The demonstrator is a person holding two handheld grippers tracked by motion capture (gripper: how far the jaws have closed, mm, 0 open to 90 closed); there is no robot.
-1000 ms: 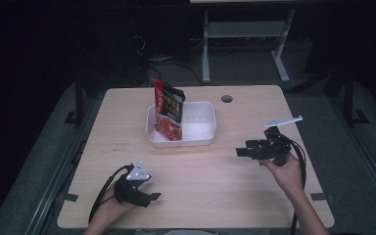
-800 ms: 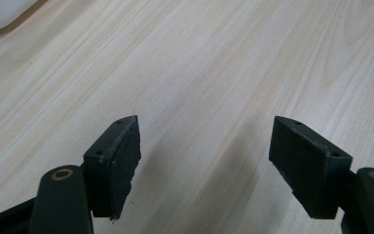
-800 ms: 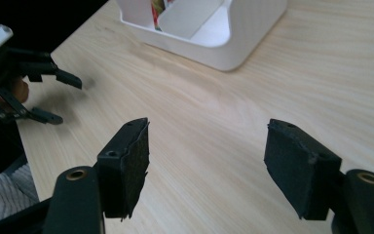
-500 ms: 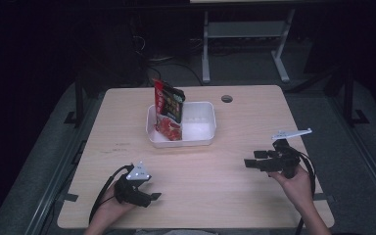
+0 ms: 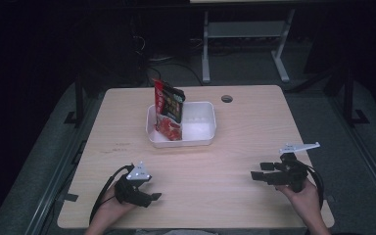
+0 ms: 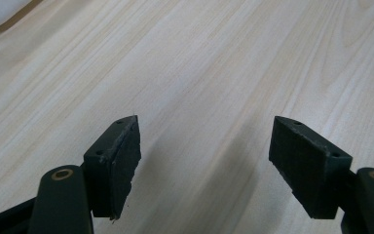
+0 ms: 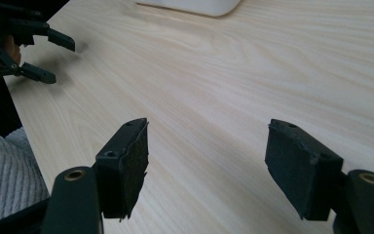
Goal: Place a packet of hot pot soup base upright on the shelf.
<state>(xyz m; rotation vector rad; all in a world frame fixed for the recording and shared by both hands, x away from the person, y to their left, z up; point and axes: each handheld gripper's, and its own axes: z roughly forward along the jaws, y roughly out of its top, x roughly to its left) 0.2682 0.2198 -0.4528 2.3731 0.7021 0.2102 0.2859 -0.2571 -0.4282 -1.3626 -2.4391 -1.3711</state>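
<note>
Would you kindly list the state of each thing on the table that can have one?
Left gripper: open, empty, low over the table.
Right gripper: open, empty.
Red pouch: upright in the bin's left end.
White bin: right part bare.

No text can be read. The red and black packet [image 5: 168, 108] standing in the white tub [image 5: 204, 132] carries printing — too small and blurred to make out — and nothing else shows any label.
</note>
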